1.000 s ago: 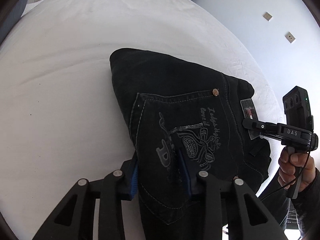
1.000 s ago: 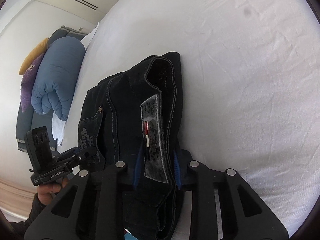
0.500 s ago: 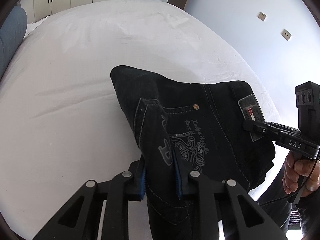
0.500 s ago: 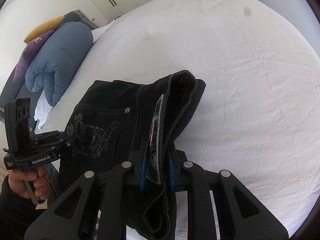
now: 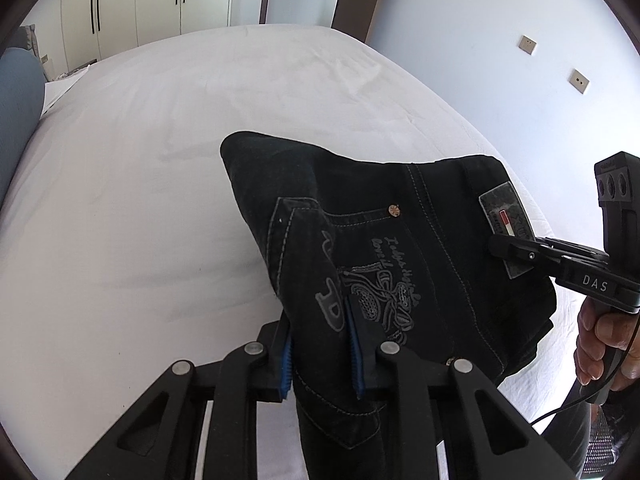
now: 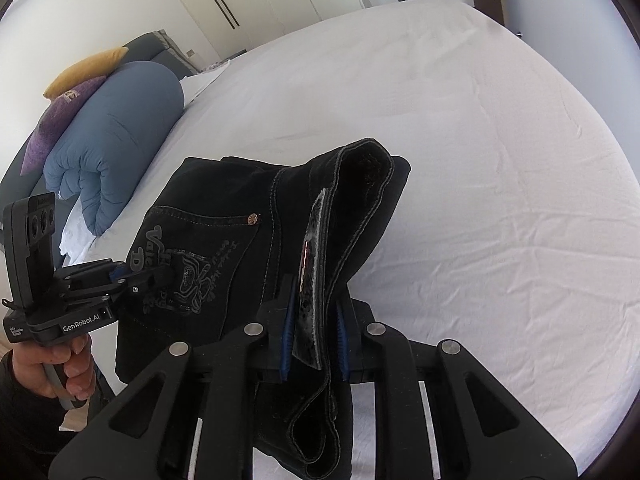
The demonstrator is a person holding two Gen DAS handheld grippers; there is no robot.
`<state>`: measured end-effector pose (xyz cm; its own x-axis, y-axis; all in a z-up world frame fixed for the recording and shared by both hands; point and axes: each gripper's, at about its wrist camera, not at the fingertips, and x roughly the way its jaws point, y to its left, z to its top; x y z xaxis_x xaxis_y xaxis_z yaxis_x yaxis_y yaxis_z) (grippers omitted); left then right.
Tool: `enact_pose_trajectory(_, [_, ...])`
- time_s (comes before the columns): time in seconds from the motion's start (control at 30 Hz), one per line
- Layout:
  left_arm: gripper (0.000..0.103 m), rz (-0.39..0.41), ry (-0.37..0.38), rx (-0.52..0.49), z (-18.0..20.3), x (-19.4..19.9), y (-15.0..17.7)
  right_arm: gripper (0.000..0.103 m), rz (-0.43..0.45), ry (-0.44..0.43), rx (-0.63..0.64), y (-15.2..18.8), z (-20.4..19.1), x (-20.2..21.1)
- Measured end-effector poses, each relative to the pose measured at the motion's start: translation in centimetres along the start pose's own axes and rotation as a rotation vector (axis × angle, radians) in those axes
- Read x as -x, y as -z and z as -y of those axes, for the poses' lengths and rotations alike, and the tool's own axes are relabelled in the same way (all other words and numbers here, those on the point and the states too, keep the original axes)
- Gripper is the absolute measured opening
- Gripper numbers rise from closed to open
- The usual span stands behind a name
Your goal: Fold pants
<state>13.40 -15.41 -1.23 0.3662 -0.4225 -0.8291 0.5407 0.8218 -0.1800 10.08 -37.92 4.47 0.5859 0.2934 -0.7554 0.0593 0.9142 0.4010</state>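
Both grippers have hold of the black pants (image 5: 420, 240) here, the folded bundle raised off the white bed (image 5: 160, 200) at the near end, while its far fold looks to rest on the sheet. The left gripper (image 5: 322, 356) pinches a ridge of denim at the printed back pocket (image 5: 360, 280), blue pads pressed tight on either side of the fabric. The right gripper (image 6: 312, 336) clamps the waistband (image 6: 352, 208) right at the leather label (image 6: 310, 264), jaws squeezed in on the doubled cloth. No container anywhere, just bedding: a rolled blue duvet (image 6: 108, 136) sits at the head of the bed with purple (image 6: 48, 128) and yellow (image 6: 84, 68) cushions behind it, well apart from the pants. White wardrobes (image 5: 140, 4) line the far wall.
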Motion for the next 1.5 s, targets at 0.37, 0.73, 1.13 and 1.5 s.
enact_pose_trajectory(0.37, [0.034, -0.088, 0.016, 0.024, -2.6, -5.9, 0.5, 0.020, -0.096, -0.047, -0.138, -2.6, 7.2, -7.9])
enact_pose_trajectory(0.73, [0.081, -0.064, -0.020, 0.059, -5.0, -6.7, 1.9, 0.029, -0.049, -0.198, -0.249, -0.1, 11.2, -7.6])
enact_pose_trajectory(1.13, [0.103, 0.121, -0.146, 0.106, -4.1, 1.2, 8.9, 0.051, 0.086, 0.035, -0.358, 7.7, 10.1, 0.7])
enact_pose_trajectory(1.5, [0.103, 0.452, -0.489, -0.022, 4.2, 13.3, 15.0, 0.060, 0.295, 0.473, -0.093, 17.3, -1.3, 9.8])
